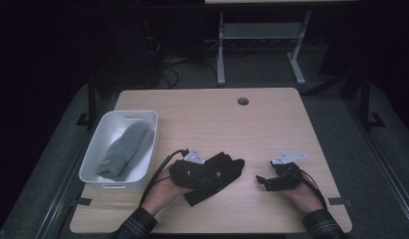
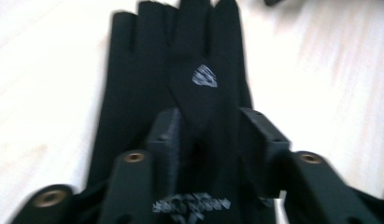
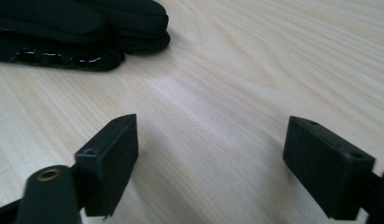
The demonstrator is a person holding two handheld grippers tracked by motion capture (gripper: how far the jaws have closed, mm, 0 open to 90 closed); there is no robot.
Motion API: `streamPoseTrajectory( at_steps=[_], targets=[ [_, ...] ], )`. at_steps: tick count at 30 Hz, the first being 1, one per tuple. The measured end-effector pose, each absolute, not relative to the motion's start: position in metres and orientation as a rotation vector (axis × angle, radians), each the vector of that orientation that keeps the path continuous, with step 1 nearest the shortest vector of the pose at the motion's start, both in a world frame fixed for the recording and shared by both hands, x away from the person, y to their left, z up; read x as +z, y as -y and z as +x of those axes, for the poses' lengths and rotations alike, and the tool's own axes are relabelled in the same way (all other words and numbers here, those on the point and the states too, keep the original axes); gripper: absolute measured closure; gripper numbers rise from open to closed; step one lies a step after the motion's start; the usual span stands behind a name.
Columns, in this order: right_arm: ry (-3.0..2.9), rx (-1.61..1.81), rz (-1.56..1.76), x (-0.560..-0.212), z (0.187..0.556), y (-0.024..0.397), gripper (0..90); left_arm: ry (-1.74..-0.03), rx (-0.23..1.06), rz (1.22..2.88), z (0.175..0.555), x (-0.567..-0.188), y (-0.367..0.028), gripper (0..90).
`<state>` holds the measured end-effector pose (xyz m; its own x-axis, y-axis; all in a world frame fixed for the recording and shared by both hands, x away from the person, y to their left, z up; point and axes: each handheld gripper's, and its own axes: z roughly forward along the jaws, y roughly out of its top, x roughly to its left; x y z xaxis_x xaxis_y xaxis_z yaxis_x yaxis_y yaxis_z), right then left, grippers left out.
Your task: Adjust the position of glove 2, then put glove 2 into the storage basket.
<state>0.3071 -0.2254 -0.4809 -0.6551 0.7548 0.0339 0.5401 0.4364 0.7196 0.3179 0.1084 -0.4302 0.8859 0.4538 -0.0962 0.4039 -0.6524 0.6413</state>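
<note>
A pair of black gloves (image 1: 223,172) lies stacked on the light wooden table (image 1: 217,124), near its front. My left gripper (image 1: 206,174) rests over the cuff end of the gloves. In the left gripper view the gloves (image 2: 147,60) stretch away with their fingers pointing off, a grey logo on top. The left gripper (image 2: 213,135) has its jaws apart, with a fold of glove lying between them and not pinched. To the right of the gloves, my right gripper (image 1: 262,180) sits low over bare wood. The right gripper (image 3: 213,158) is open and empty, with the glove fingertips (image 3: 87,32) ahead to its left.
A white plastic bin (image 1: 117,115) stands at the table's left edge with a grey knitted mitten (image 1: 126,149) inside. A round cable hole (image 1: 243,101) sits near the far edge. Beyond the table are a desk frame (image 1: 261,35) and cables on the floor.
</note>
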Motion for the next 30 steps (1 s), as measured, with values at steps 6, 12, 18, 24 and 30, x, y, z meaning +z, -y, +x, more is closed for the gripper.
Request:
streamPoseTrajectory(
  at_steps=[6,12,18,24,30],
  targets=[
    [-2.392,1.051,1.119,-0.482,0.308,0.225,14.6,-0.635,0.130,2.365,0.339,-0.432,-0.105,30.7],
    [-2.392,1.051,1.119,-0.482,0.308,0.225,14.6,-0.646,0.103,2.403,0.350,-0.444,-0.102,18.2],
    [-2.392,1.051,1.118,-0.482,0.308,0.225,14.6,-0.633,0.082,2.440,0.351,-0.455,-0.094,15.2],
    [-2.392,1.050,1.118,-0.482,0.308,0.225,14.6,-0.632,0.060,2.418,0.349,-0.461,-0.093,15.7],
    [-2.392,1.051,1.118,-0.482,0.308,0.225,14.6,-0.576,0.054,2.426,0.344,-0.459,-0.093,30.3]
  ],
)
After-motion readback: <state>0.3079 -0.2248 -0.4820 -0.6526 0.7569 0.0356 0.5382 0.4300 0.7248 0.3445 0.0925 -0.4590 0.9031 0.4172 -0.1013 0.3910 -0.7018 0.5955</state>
